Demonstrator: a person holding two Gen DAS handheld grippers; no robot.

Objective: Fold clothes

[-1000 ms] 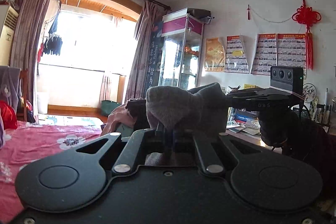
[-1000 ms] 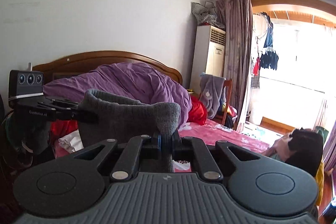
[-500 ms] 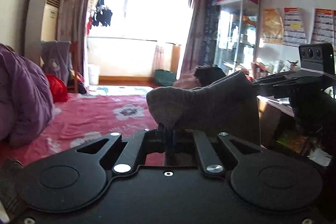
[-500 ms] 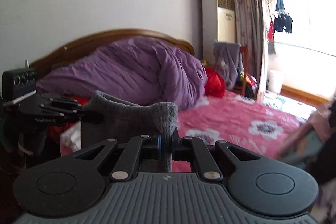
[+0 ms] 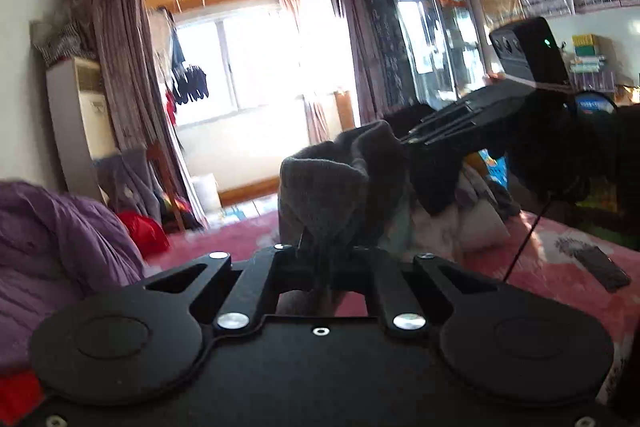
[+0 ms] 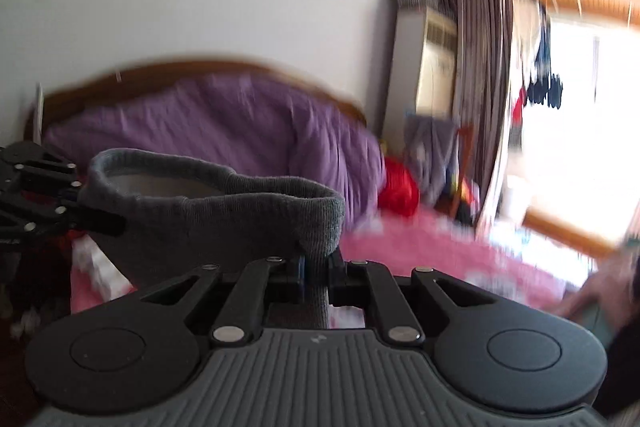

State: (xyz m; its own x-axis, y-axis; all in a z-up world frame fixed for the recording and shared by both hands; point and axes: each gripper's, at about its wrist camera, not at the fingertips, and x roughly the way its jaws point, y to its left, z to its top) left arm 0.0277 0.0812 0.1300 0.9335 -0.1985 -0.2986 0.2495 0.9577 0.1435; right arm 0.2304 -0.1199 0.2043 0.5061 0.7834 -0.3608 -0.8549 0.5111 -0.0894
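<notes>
A grey knitted garment [image 5: 332, 187] hangs in the air between my two grippers, above the bed. My left gripper [image 5: 322, 259] is shut on one end of it. My right gripper [image 6: 316, 267] is shut on the other end, where the ribbed hem [image 6: 224, 195] opens like a loop. The right gripper also shows in the left wrist view [image 5: 460, 123], upper right, clamped on the cloth. The left gripper shows at the left edge of the right wrist view [image 6: 36, 195]. The cloth sags between them.
A bed with a pink flowered sheet [image 5: 532, 267] lies below. A purple quilt [image 6: 240, 131] is heaped at the headboard. A pile of clothes [image 5: 460, 211] sits on the bed. A dark phone [image 5: 604, 269] lies on the sheet. A glass cabinet [image 5: 432, 27] stands by the window.
Both grippers have swung and tilted with the grey garment still held. The two ends have come closer together and the cloth sags more. The views are blurred by motion.
</notes>
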